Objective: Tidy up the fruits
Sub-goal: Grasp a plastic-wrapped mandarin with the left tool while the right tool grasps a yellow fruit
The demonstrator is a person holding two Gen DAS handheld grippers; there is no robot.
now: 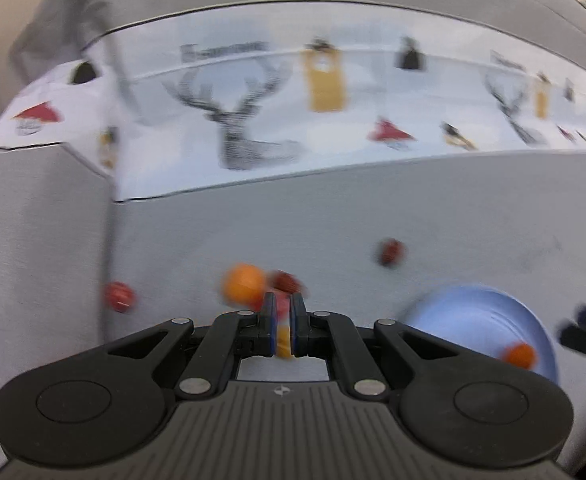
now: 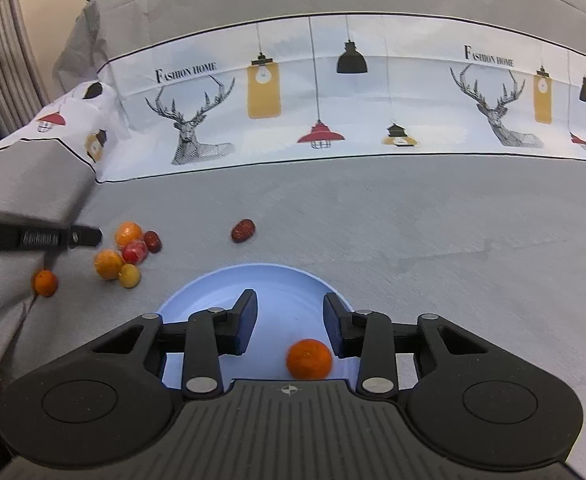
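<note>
Hovering low over the blue plate [image 2: 289, 280], right gripper [image 2: 291, 322] spread wide, gripping nothing, tangerine [image 2: 308, 359] resting on the plate just below the fingertips. Left gripper [image 1: 281, 330] nearly pinched together, blurred; cannot tell whether clasping anything. Lying in a loose cluster on the grey tablecloth [image 2: 433, 240]: small orange fruits [image 2: 109, 264], one red [image 2: 135, 251], one yellow [image 2: 129, 275], a dark red jujube [image 2: 243, 231] apart.
</note>
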